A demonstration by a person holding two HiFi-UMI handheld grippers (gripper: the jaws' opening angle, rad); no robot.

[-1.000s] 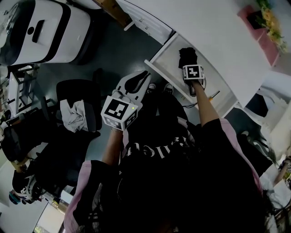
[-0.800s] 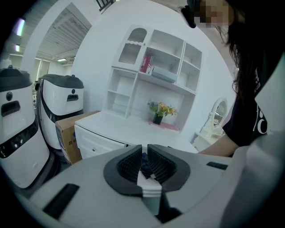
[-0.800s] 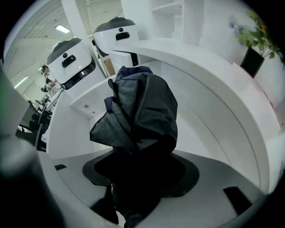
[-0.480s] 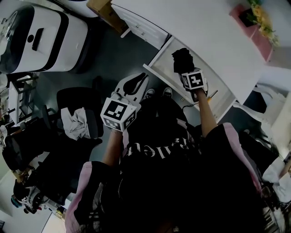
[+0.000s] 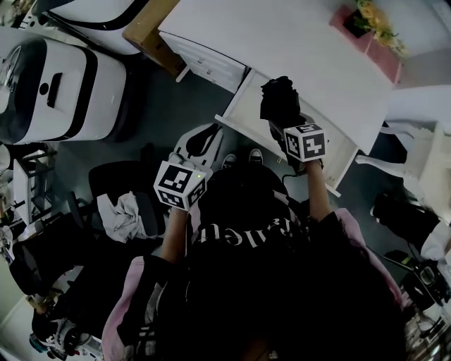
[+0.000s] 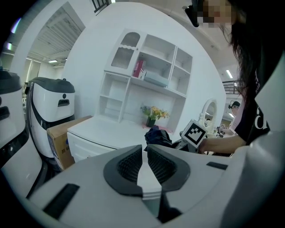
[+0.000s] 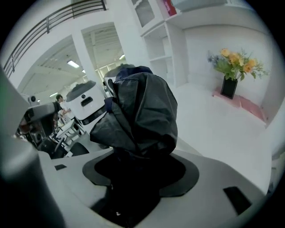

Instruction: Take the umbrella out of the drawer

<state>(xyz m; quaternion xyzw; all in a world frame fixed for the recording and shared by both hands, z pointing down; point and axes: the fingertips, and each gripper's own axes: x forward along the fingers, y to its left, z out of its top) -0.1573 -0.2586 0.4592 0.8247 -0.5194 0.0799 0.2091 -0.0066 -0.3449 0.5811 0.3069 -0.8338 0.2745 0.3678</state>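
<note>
A folded black umbrella (image 5: 280,101) (image 7: 139,111) stands up out of my right gripper (image 5: 285,121), which is shut on it and holds it above the open white drawer (image 5: 243,106). In the left gripper view the same umbrella (image 6: 156,136) shows dark beyond the jaws, next to the right gripper's marker cube (image 6: 194,132). My left gripper (image 5: 200,141) hangs in front of the drawer with its jaws together and nothing between them.
The drawer belongs to a white desk (image 5: 282,42) with a flower pot (image 5: 361,20) on its far side. A cardboard box (image 5: 144,32) and a white machine (image 5: 53,77) stand to the left. A black chair with a cloth (image 5: 123,211) sits lower left.
My right gripper has lifted the umbrella up and out of the drawer. The head camera has shifted so the desk sits higher in view. The left gripper has kept its place.
</note>
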